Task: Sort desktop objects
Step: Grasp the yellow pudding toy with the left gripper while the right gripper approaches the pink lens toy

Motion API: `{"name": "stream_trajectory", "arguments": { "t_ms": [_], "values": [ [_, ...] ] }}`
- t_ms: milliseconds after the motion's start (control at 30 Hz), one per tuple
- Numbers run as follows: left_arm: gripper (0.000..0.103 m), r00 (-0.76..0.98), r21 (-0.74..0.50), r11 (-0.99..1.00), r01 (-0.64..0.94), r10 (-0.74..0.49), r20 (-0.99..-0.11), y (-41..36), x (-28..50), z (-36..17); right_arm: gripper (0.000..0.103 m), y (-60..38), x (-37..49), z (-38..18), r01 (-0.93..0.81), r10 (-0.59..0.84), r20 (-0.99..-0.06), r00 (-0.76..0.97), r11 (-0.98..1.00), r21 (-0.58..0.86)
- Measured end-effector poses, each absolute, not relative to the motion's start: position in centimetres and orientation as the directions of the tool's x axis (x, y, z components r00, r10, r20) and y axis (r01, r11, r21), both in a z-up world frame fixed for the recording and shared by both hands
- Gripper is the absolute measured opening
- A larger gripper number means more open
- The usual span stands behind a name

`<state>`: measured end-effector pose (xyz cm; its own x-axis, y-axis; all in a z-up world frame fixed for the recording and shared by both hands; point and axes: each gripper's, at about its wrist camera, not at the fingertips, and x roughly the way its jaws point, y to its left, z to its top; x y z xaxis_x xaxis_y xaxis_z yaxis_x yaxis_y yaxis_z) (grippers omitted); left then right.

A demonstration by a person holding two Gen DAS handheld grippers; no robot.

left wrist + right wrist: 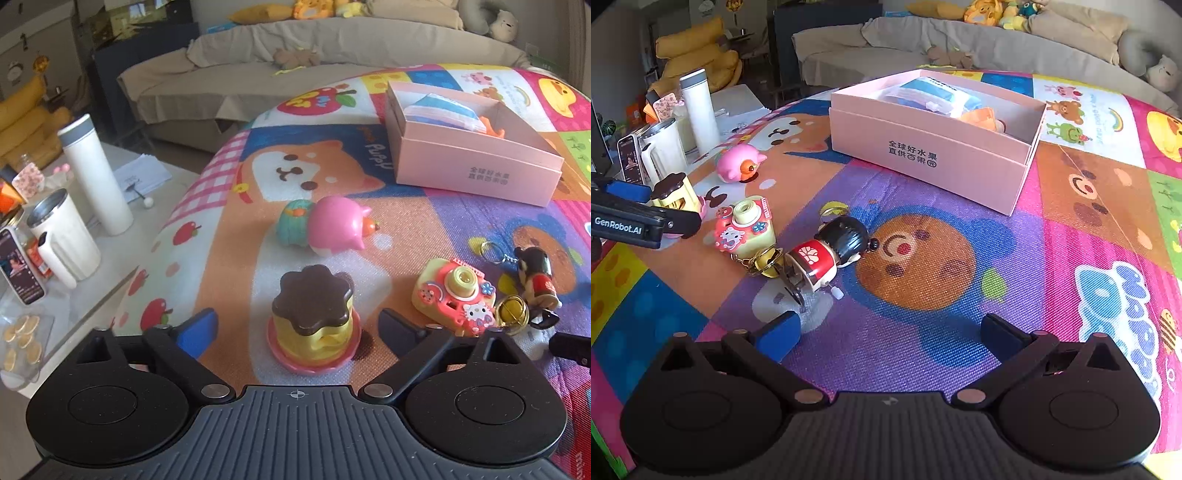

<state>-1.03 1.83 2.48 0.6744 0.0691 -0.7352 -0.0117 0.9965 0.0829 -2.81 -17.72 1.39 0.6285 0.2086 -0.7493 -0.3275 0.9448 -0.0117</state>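
Note:
A toy pudding (312, 314) with a brown top on a pink saucer stands upright on the colourful mat. My left gripper (295, 325) is open around it, one finger on each side, and neither pad touches it. Beyond it a pink and teal animal toy (332, 225) lies on its side. To the right are a yellow-pink toy camera (454, 299), a gold bell (511, 312) and a black-haired doll keychain (535, 273). In the right wrist view my right gripper (890, 328) is open over bare mat, with the doll (831, 251) just ahead to its left. The pink box (934, 147) holds a blue-white item.
A low side table at the left carries a white bottle (96, 173), a white mug (62, 232), a phone (20, 266) and a bag of coins. The mat's rounded edge (177, 214) drops toward it. A beige sofa (258, 74) with plush toys stands behind.

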Motion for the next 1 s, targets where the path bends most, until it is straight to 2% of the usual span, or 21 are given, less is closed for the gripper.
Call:
{"name": "stream_trajectory", "arguments": {
  "t_ms": [33,100,167,500,600,667,733,767,1000],
  "values": [
    [0.078,0.670,0.062,0.998,-0.014,0.055,-0.740,2.1,-0.9,2.4,0.103,-17.7,-2.8,1.4,-0.327,0.209,-0.747,0.631,0.945,-0.012],
    [0.073,0.674,0.048,0.999,-0.022,0.050,-0.737,2.5,-1.0,2.4,0.103,-17.7,-2.9,1.3,-0.328,0.211,-0.745,0.633,0.945,-0.011],
    [0.061,0.679,0.048,0.999,-0.017,0.047,-0.733,2.7,-1.0,2.6,0.103,-17.8,-2.9,1.3,-0.327,0.211,-0.745,0.633,0.945,-0.011],
    [0.061,0.683,0.028,0.999,-0.041,0.049,-0.729,4.7,-2.5,3.2,0.103,-17.5,-2.4,1.8,-0.327,0.199,-0.761,0.617,0.945,-0.018],
    [0.061,0.688,0.013,0.999,-0.037,0.035,-0.725,5.3,-3.5,3.5,0.103,-16.6,-2.5,3.4,-0.352,0.220,-0.726,0.652,0.936,-0.032],
    [0.061,0.689,0.003,1.000,-0.026,0.020,-0.724,5.6,-4.2,3.6,0.101,-15.5,-2.4,4.8,-0.393,0.250,-0.703,0.665,0.919,-0.045],
    [0.061,0.691,-0.005,1.000,-0.018,0.009,-0.723,5.7,-4.7,3.6,0.089,-14.0,-2.1,5.7,-0.439,0.280,-0.693,0.664,0.896,-0.059],
    [0.061,0.692,-0.011,1.000,-0.015,0.002,-0.722,5.9,-4.9,3.7,0.088,-13.1,-1.9,6.0,-0.467,0.295,-0.696,0.655,0.882,-0.066],
    [0.061,0.691,-0.047,0.999,-0.022,-0.019,-0.723,6.9,-5.5,3.3,0.087,-7.1,-0.2,5.1,-0.563,0.322,-0.728,0.605,0.819,-0.106]
  ]
}}
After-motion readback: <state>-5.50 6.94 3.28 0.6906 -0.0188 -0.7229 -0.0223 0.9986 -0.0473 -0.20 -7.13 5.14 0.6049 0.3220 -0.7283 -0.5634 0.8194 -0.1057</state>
